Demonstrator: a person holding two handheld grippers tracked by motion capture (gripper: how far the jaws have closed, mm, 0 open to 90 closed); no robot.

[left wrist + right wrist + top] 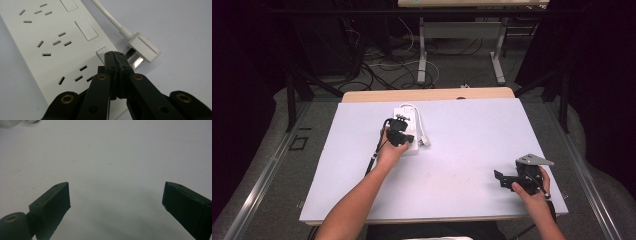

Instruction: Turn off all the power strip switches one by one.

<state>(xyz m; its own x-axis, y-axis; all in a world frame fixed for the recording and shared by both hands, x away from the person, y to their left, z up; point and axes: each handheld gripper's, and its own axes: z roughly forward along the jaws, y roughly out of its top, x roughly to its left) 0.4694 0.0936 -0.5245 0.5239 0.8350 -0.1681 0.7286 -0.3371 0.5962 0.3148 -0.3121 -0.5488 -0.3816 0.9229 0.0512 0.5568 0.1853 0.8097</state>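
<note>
While the left gripper (114, 53) presses closed jaws on the power strip (50, 47), the right gripper (116, 202) gapes over bare table (112, 157).

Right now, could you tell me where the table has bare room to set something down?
Bare white tabletop runs between the white plastic power strip and the right claw. It is crowded by the strip's white plug, where the left claw sits.

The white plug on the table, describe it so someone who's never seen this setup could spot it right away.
Start at the white table and find the white power strip under the left gripper, toward the far side. The plug lies flat on the table beside the strip's edge, at the end of a white cord. Unlike the strip, it is small, with bare metal prongs pointing at the shut gripper tips.
</note>
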